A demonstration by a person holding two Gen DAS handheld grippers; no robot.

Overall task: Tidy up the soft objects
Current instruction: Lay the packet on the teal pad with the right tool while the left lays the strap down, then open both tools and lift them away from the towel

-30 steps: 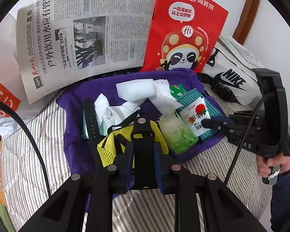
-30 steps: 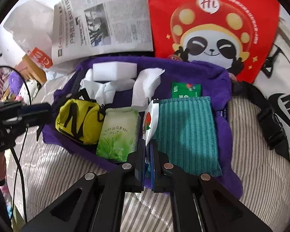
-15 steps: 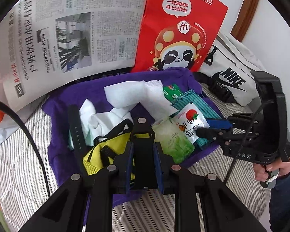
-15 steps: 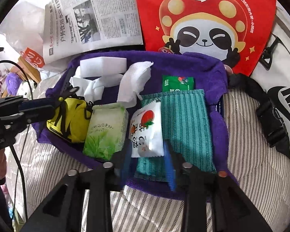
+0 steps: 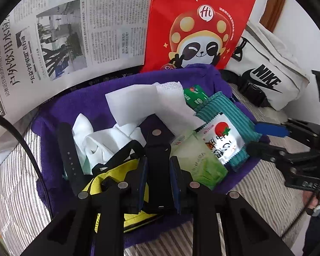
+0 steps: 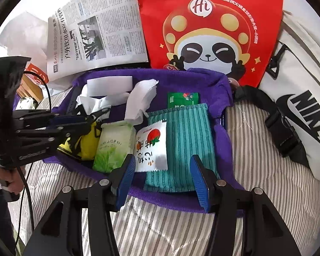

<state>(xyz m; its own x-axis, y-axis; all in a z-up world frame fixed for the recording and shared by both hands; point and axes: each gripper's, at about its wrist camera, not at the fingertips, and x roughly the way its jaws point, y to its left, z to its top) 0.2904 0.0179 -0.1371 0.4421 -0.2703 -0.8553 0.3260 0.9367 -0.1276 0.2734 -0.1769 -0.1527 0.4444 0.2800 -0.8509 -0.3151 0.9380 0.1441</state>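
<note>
A purple towel (image 6: 221,111) lies on the striped bedding with soft things on it. My right gripper (image 6: 162,160) is at its near edge, jaws opening. A white snack packet (image 6: 152,147) lies loose between the pads, flat on a teal striped cloth (image 6: 187,134); the pads do not touch it. A green tissue pack (image 6: 113,145) lies left of the packet. My left gripper (image 5: 157,162) is shut on the black strap (image 5: 156,136) of a yellow pouch (image 5: 117,170), low over the towel's near left part. White tissues (image 5: 138,100) lie behind it.
A newspaper (image 5: 64,32) and a red panda bag (image 6: 209,32) stand behind the towel. A white Nike bag (image 6: 298,106) with black buckles lies to the right. A small green packet (image 6: 182,99) and a black watch band (image 5: 67,149) also lie on the towel.
The right jaws spread and let go of the snack packet, which fell flat onto the teal cloth. The left gripper sank forward over the towel, still holding the pouch strap.
</note>
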